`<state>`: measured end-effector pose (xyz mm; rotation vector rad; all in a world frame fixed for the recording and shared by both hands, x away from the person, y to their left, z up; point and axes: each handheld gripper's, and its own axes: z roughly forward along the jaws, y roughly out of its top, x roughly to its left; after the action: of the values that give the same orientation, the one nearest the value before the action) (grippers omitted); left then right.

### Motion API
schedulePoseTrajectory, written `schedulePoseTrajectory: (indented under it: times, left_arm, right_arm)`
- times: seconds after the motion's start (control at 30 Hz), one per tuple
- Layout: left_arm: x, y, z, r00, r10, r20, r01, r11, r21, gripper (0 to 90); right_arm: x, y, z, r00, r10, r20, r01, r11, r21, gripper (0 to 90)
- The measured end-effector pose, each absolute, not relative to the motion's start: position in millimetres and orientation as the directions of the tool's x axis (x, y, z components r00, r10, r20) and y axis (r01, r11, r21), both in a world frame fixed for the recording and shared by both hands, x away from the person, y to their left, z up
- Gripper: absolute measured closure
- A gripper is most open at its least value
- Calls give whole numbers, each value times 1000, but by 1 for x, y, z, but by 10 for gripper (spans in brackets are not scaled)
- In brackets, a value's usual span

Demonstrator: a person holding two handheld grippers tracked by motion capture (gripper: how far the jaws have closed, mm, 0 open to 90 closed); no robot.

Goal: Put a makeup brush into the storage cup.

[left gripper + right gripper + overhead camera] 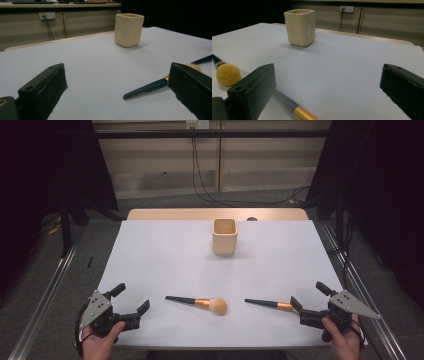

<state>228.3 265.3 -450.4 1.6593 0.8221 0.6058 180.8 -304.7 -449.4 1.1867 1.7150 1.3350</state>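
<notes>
High view: both grippers sit near the surface [150,255] front edge, left gripper [131,301] and right gripper [309,296] gaping wide, empty. Left brush [197,303] lies between them; right brush [270,304] touches the right gripper's jaw. Cup [224,236] stands well back, open room all around it.

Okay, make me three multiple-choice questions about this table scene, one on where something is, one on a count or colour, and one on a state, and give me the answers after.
1. Where does the cup stand?
A. at the far middle of the table
B. beside the left gripper
C. on the floor

2. How many brushes lie on the table?
A. one
B. two
C. four

3. How do the jaws of the left gripper stand?
A. shut on a brush
B. shut on the cup
C. open, holding nothing

Answers: 1 A, it stands beyond both brushes. 2 B, the left brush and the right brush. 3 C, bare table shows between them.
</notes>
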Motion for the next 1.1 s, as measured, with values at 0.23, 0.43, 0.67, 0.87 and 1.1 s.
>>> schedulePoseTrajectory:
  times: [0.23, 0.43, 0.67, 0.87, 1.1]
  left_arm:
    - [229, 262, -451, 631, 775, -40, 212, -123, 969, 20]
    - [230, 257, -452, 646, 763, -40, 219, -135, 966, 23]
    - [232, 248, -453, 676, 736, -36, 224, -158, 962, 27]
    - [234, 239, -449, 703, 711, -26, 213, -176, 961, 27]
    - [238, 227, -446, 738, 674, -8, 195, -202, 960, 26]
  right_arm:
    - [181, -305, -450, -372, 927, 56, 271, 51, 961, 0]
    - [181, -304, -451, -382, 922, 68, 277, 44, 960, 0]
    - [181, -300, -451, -396, 916, 66, 280, 52, 959, 0]
    - [181, -299, -451, -395, 917, 57, 279, 60, 959, 0]
    - [180, -296, -450, -408, 912, 39, 269, 80, 960, 0]
